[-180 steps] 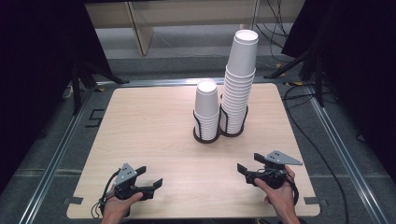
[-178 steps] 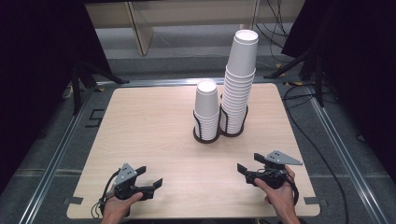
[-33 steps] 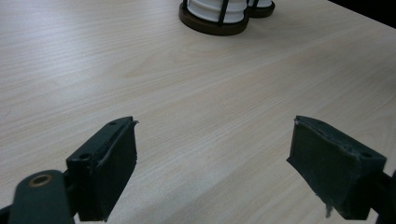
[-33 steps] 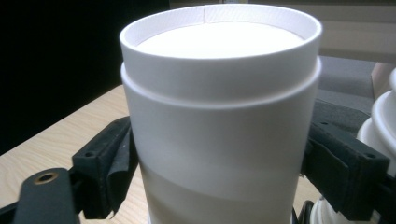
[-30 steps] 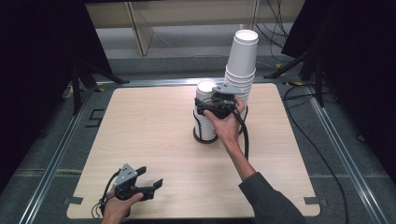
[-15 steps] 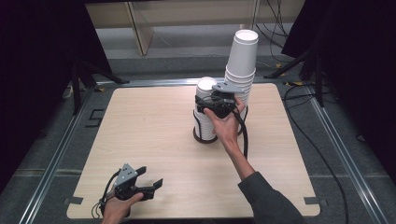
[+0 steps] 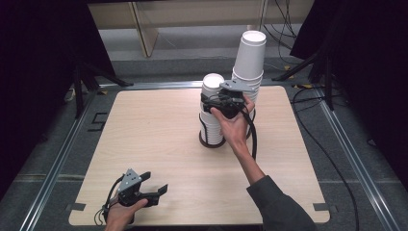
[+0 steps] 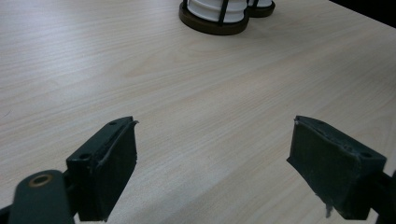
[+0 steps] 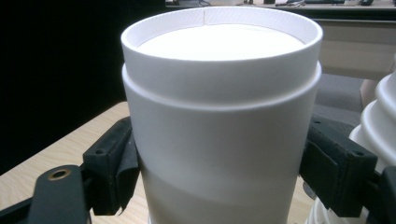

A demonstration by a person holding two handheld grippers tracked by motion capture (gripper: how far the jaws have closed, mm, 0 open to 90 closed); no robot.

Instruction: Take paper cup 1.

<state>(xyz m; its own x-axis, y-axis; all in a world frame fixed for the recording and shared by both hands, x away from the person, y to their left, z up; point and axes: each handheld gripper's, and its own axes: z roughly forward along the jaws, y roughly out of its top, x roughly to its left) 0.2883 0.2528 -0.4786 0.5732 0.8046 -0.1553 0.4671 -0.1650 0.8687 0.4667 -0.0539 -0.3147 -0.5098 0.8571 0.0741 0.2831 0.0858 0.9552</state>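
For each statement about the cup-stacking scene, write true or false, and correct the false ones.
1. The right gripper has its fingers either side of the top cup of the shorter stack. True.
2. The left gripper holds a cup. False: its fingers stand apart over the bare table.
3. Both stacks are equally tall. False: the taller stack rises well above the other.
4. The cups stand upside down, bases up. True.
5. The left gripper is beside the stacks. False: it sits near the table's front left corner.
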